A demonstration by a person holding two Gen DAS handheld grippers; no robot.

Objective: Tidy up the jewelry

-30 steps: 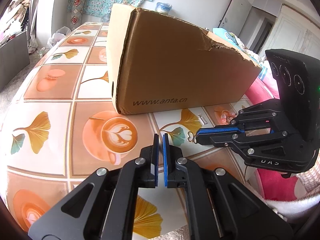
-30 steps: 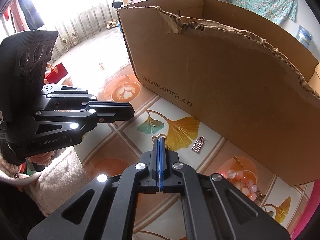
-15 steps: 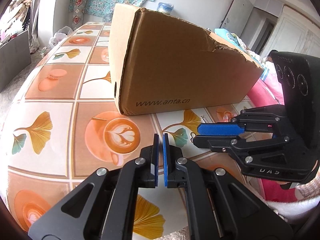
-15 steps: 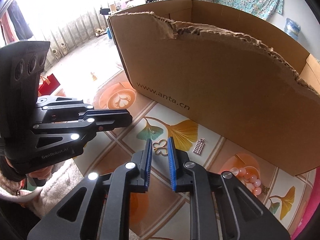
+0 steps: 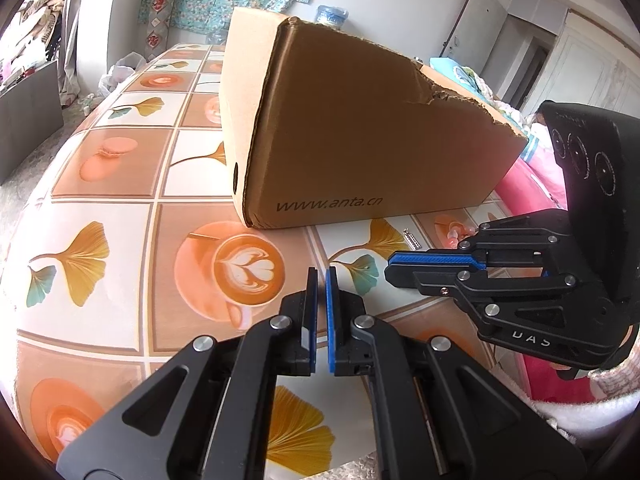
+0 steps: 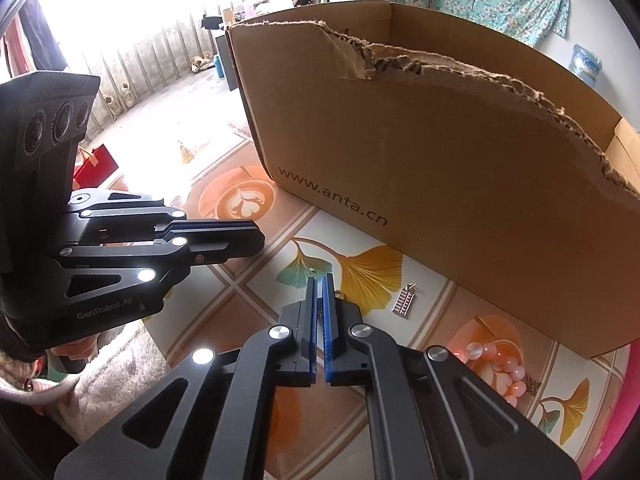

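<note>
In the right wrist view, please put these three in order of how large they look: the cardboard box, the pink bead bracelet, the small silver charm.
1. Cardboard box, by far the largest.
2. Pink bead bracelet, partly hidden behind the right gripper.
3. Small silver charm, the smallest.

All three lie at a similar nearness, so the order is safe.
</note>
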